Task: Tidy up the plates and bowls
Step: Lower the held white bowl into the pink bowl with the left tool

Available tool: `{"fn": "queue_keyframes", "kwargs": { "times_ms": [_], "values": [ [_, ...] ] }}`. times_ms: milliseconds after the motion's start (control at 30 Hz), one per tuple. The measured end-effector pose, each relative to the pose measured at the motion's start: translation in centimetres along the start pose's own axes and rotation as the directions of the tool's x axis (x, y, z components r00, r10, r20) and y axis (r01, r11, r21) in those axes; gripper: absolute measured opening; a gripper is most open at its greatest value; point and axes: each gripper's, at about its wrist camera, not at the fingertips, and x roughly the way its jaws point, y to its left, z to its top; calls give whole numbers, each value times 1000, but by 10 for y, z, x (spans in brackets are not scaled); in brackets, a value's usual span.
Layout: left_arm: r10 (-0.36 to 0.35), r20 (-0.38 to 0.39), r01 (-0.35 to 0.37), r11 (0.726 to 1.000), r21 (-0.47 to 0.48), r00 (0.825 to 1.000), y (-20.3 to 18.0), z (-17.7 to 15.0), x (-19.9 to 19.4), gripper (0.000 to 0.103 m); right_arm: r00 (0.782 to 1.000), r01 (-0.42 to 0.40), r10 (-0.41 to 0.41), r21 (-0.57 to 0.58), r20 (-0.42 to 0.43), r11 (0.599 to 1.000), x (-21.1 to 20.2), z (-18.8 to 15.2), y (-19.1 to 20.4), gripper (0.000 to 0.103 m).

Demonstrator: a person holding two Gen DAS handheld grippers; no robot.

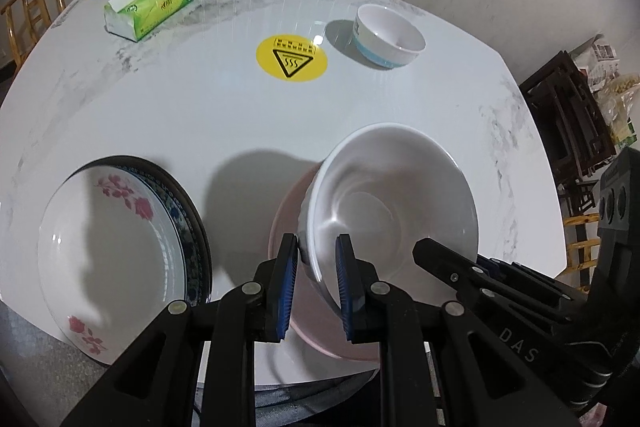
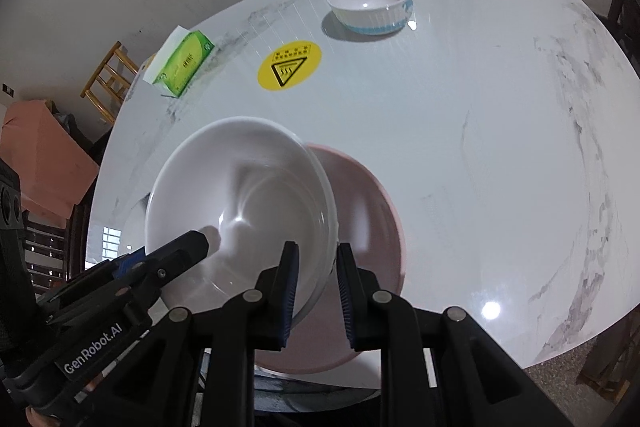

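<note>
On the near edge of the marble table (image 1: 200,115), both hand-held grippers are gripping the same big white bowl (image 1: 396,203) by its rim, one on each side. The left hand-held gripper (image 1: 316,283) is clamping the bowl's left rim, one pad inside the wall and one outside, and the right hand-held gripper (image 2: 316,287) is doing the same on the opposite rim. So both pairs of jaws are pinched together on the rim, not open.

The bowl is hanging tilted, lifted off the table as far as I can tell, and it's sitting right over a pink plate (image 2: 372,211) that's lying flat just beneath it. The bowl is off-centre, more toward the pink plate's left half in the right wrist view.

That's the bit that matters, I reckon: the pink plate is directly below and slightly to the right of the bowl, both hands are about equally close, and the bowl needs levelling before it goes down, or it's going to land on one edge and rock.

Other stuff: a stack of flowered plates (image 1: 120,251) is sitting at the left near edge, and a small blue-banded bowl (image 1: 386,37) is well apart at the far side, past the yellow warning sticker (image 1: 292,57). A green tissue pack (image 1: 154,9) is at the far left.
</note>
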Motion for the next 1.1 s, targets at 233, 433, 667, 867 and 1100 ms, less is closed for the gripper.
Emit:
{"fn": "queue_keyframes", "kwargs": {
  "times_ms": [233,433,667,867,1100],
  "values": [
    [9,-36,-9,1000,4,999,-2,-6,14,15,1000,21,-21,0,-19,1000,6,-4,-3,20],
    [20,-52,-20,1000,15,998,-4,-7,22,15,999,35,-35,-7,-29,999,8,-5,-5,21],
    [39,-63,-37,999,22,997,-4,-9,28,16,998,40,-40,-5,-45,999,14,-5,-5,21],
    [62,-56,-60,998,37,996,-7,-9,28,16,998,38,-38,-1,-50,999,17,-5,-6,21],
    [90,-57,-87,994,60,994,-11,-9,30,17,998,41,-41,-2,-53,999,18,-6,-5,22]
  ]
}}
